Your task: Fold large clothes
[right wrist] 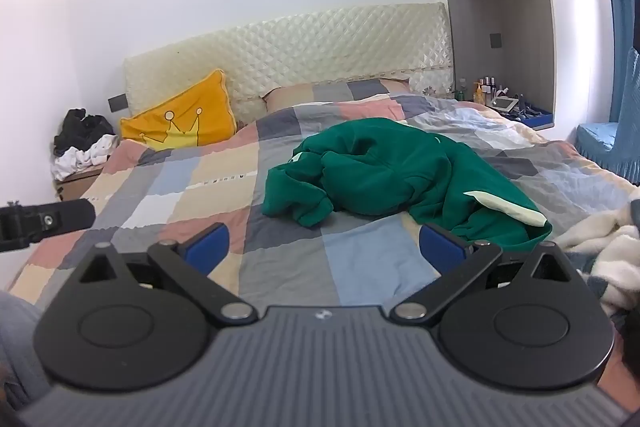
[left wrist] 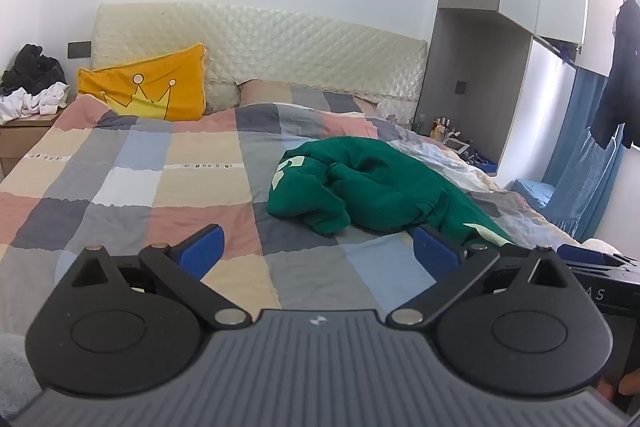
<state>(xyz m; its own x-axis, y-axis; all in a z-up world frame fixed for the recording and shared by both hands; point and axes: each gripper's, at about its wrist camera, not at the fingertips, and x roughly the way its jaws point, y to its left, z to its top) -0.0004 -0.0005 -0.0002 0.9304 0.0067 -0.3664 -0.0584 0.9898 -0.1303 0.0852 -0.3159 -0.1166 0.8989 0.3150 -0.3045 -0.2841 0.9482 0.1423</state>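
Observation:
A crumpled green garment (left wrist: 376, 187) (right wrist: 384, 171) with pale markings lies in a heap on the checked bedspread (left wrist: 160, 179) (right wrist: 192, 187), right of the bed's middle. My left gripper (left wrist: 318, 251) hovers above the near part of the bed, short of the garment, open with nothing between its blue pads (left wrist: 202, 249). My right gripper (right wrist: 324, 251) hangs just as wide open over the bedspread, its right pad (right wrist: 440, 247) close to the garment's near hem. In the right wrist view a piece of the left gripper's body (right wrist: 44, 221) juts in at the left edge.
A yellow crown pillow (left wrist: 148, 87) (right wrist: 184, 119) leans on the quilted headboard (left wrist: 260, 47). Dark and white clothes (left wrist: 32, 87) are piled on a bedside table at the left. A white fluffy blanket (right wrist: 600, 247) lies at the right. Shelves, bottles and a blue curtain (left wrist: 580, 167) stand right of the bed.

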